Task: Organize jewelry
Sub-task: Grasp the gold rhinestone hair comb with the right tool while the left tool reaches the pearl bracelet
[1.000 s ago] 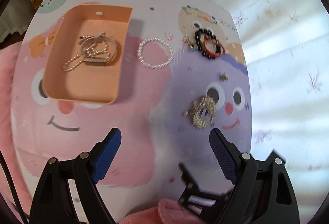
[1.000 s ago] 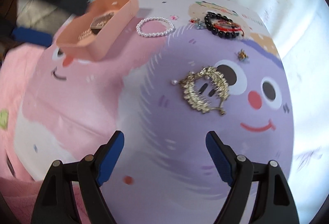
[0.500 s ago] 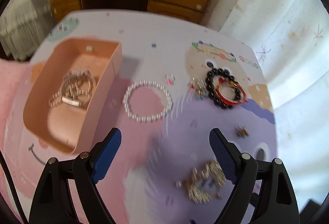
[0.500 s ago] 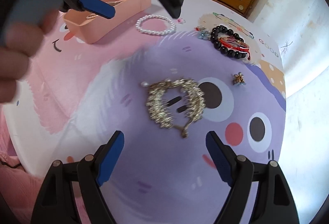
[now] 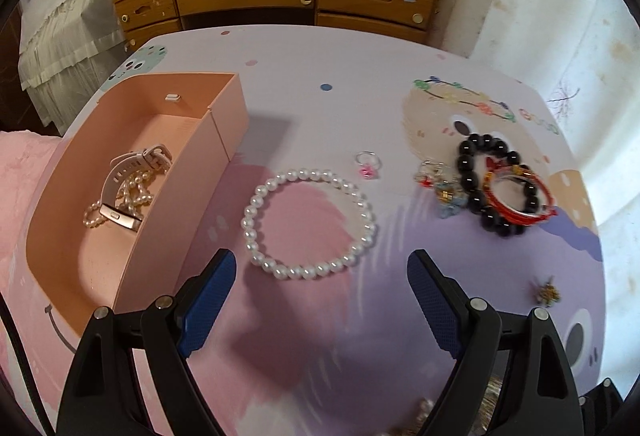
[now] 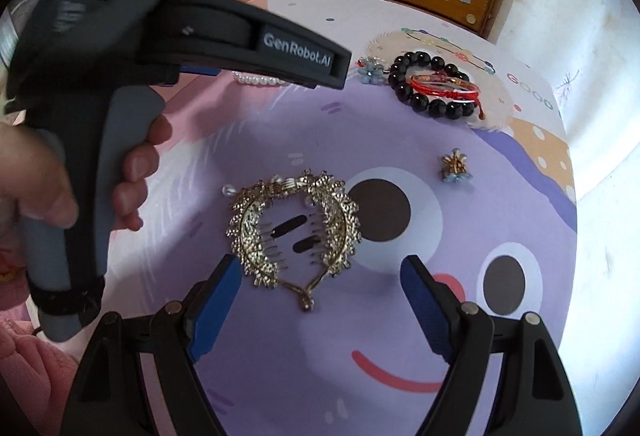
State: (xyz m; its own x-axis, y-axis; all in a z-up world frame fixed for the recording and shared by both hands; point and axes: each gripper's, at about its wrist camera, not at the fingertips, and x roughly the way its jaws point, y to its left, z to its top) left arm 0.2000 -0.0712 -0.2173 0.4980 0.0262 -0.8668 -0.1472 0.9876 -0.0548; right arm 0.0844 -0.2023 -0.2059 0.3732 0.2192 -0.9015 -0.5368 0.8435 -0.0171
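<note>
A peach jewelry box [image 5: 132, 260] stands at the left, holding a watch [image 5: 132, 172] and a pearl strand. A white pearl bracelet [image 5: 308, 222] lies beside the box, just beyond my left gripper [image 5: 320, 276], which is open and empty above the table. A small pink ring [image 5: 368, 164], a black bead bracelet [image 5: 476, 180] with a red bangle [image 5: 516, 196] on it, and a flower charm [image 5: 546, 292] lie to the right. My right gripper [image 6: 320, 280] is open and empty, its tips just short of a gold leaf hair comb [image 6: 294, 228].
The cartoon-printed table [image 5: 320, 64] ends at a far edge, with a wooden dresser [image 5: 276, 0] behind. In the right wrist view the left gripper's body and the hand holding it [image 6: 120, 76] fill the left side. A bed [image 5: 60, 16] stands at far left.
My left gripper has moved forward to the pearl bracelet, leaving the gold comb behind it. My right gripper has closed in on the gold comb. Both stay open.
</note>
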